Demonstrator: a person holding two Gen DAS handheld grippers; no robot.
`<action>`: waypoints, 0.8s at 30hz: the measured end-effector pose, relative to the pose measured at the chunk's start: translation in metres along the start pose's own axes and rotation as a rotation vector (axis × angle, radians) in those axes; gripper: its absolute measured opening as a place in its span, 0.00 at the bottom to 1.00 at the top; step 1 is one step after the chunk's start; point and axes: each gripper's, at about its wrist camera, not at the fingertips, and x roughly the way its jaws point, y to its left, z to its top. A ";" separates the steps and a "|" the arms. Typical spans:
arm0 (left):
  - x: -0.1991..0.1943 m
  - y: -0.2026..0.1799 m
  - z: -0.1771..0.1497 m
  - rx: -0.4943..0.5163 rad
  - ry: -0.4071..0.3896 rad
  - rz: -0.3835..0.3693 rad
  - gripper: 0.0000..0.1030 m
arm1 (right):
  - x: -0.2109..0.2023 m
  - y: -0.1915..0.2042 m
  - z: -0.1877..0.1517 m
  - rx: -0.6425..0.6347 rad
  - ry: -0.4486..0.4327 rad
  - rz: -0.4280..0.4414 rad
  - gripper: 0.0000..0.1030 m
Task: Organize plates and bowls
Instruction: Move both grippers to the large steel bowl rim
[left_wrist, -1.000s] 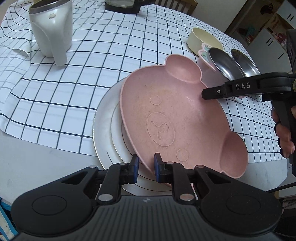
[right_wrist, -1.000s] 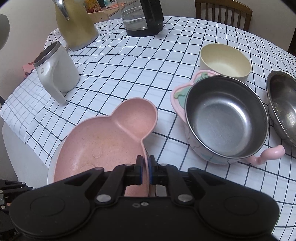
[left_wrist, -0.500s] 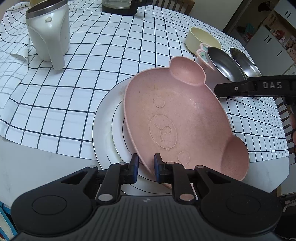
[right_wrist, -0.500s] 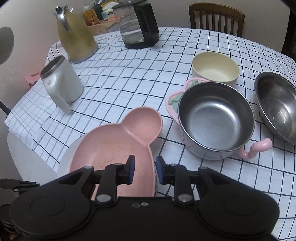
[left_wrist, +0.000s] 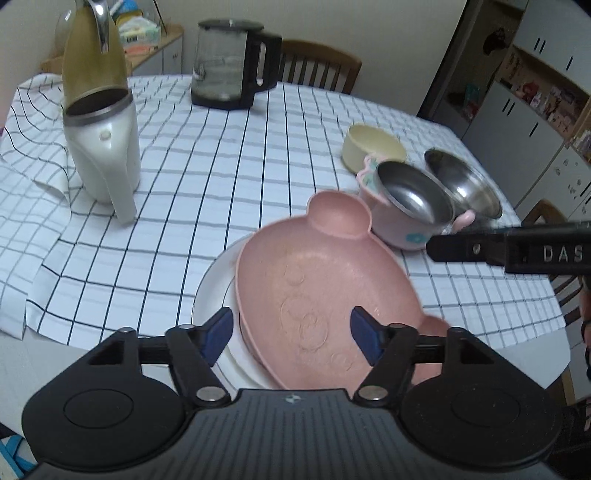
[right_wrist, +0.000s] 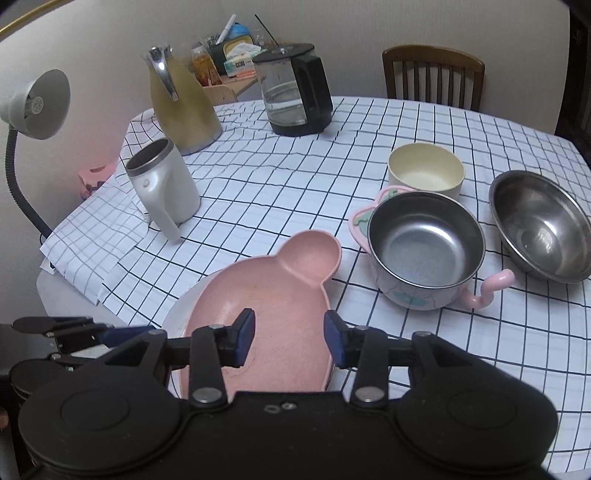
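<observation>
A pink bear-shaped plate (left_wrist: 317, 291) (right_wrist: 273, 314) lies on a white round plate (left_wrist: 216, 291) (right_wrist: 177, 314) at the near table edge. My left gripper (left_wrist: 291, 338) is open and empty above the plates' near rim. My right gripper (right_wrist: 288, 336) is open and empty over the pink plate. A steel bowl in a pink handled holder (right_wrist: 424, 251) (left_wrist: 410, 206), a cream bowl (right_wrist: 424, 173) (left_wrist: 371, 147) and a plain steel bowl (right_wrist: 543, 225) (left_wrist: 461, 181) stand to the right.
A white jug (right_wrist: 162, 184) (left_wrist: 103, 147), a gold thermos (right_wrist: 181, 103) and a glass kettle (right_wrist: 295, 92) stand on the checked tablecloth (right_wrist: 277, 192) at the back left. A desk lamp (right_wrist: 33, 107) is at the left. A wooden chair (right_wrist: 432, 77) is behind the table.
Both grippers opened wide and pulled up and back from the pink plate. The right gripper let go of its rim; the plate now rests on the white plate.
</observation>
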 end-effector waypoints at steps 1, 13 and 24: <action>-0.002 -0.001 0.001 0.007 -0.007 0.000 0.68 | -0.004 0.001 -0.001 0.002 -0.008 -0.001 0.45; -0.037 -0.025 0.013 0.085 -0.126 -0.051 0.74 | -0.056 0.012 -0.020 0.015 -0.115 -0.044 0.71; -0.055 -0.077 0.033 0.212 -0.261 -0.101 0.80 | -0.103 -0.004 -0.029 0.022 -0.234 -0.107 0.95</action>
